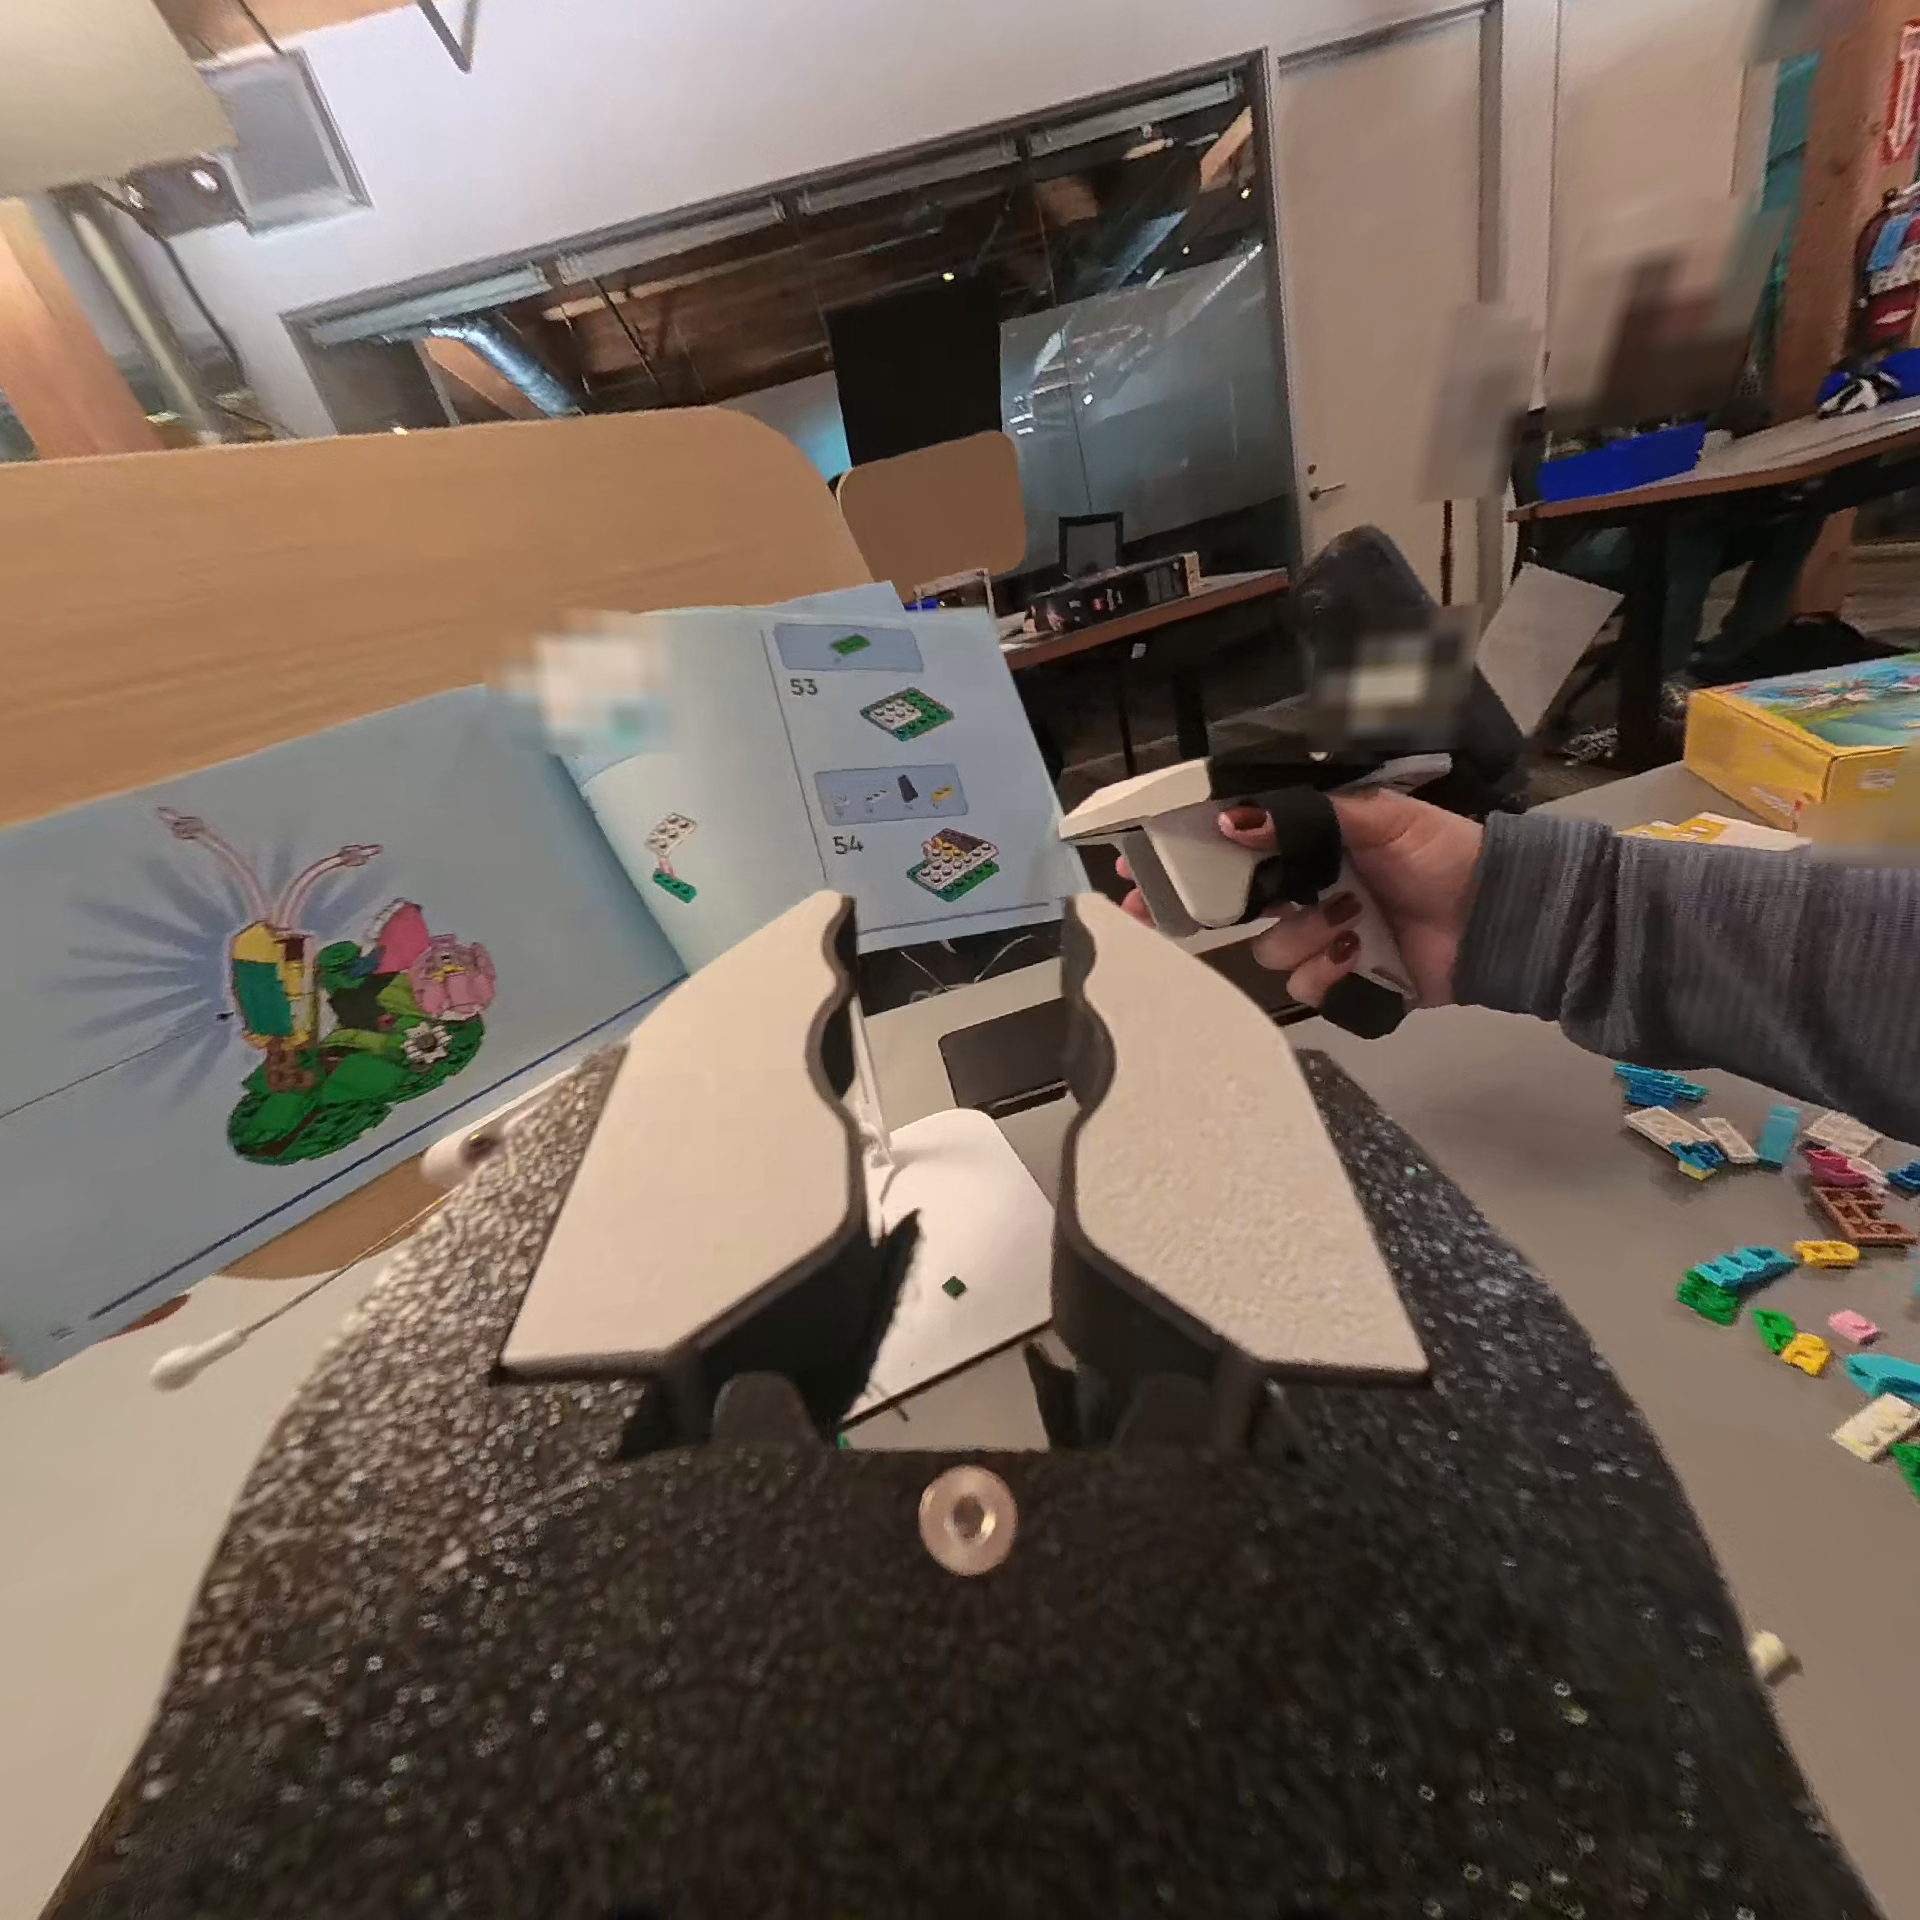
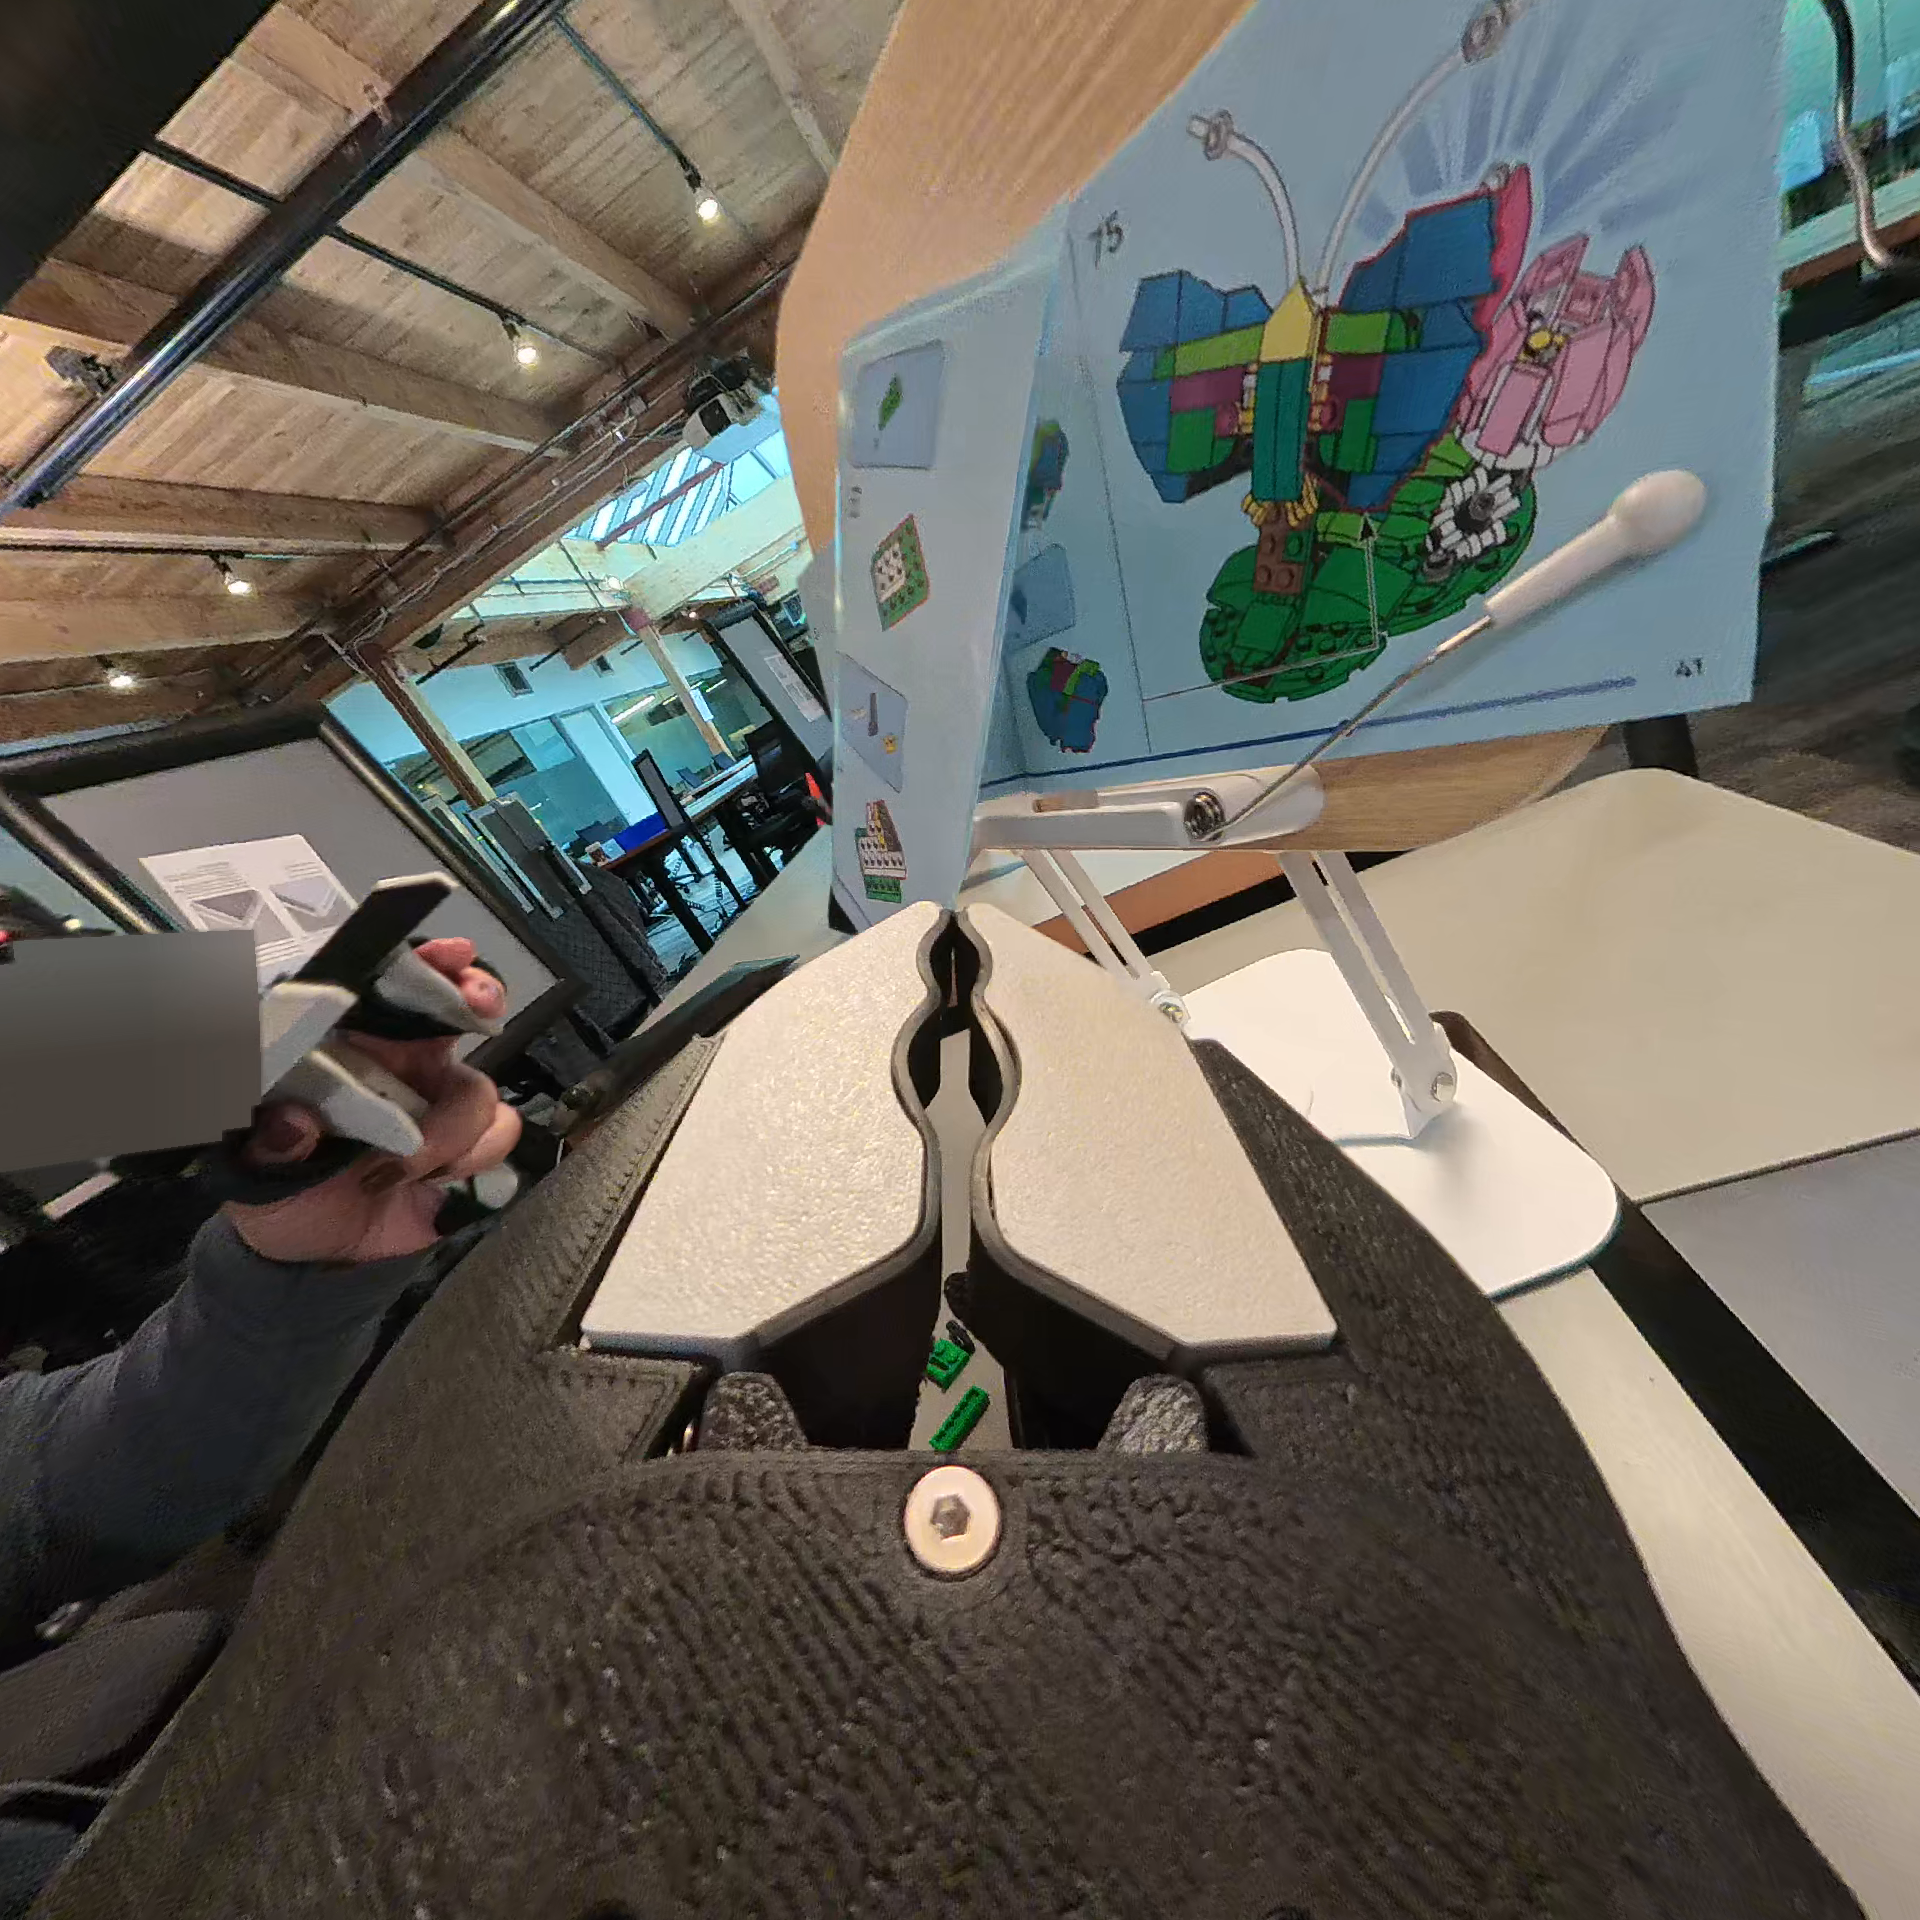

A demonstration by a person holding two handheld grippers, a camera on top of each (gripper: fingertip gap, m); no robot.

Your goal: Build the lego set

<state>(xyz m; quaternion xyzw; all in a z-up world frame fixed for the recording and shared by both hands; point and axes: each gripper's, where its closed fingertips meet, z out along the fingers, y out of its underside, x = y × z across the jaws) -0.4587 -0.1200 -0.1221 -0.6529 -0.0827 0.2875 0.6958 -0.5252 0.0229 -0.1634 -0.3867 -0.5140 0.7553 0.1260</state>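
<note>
On the grey table (image 1: pixel 1558 1558), the instruction booklet (image 1: pixel 312 935) stands propped on a white stand (image 2: pixel 1455 1195). The left gripper (image 1: pixel 961 925) gapes wide, empty; the right gripper (image 2: pixel 954 925) is pinched closed, empty. Loose lego pieces (image 1: pixel 1766 1247) lie scattered right.

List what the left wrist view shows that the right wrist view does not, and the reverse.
Only the left wrist view shows the loose lego pieces scattered on the grey table, the yellow set box and the open left gripper.

Only the right wrist view shows the white stand holding the booklet, the wooden ceiling, two green pieces below its fingers, and the shut right gripper.

Both show the blue instruction booklet and the wooden board behind it.
</note>
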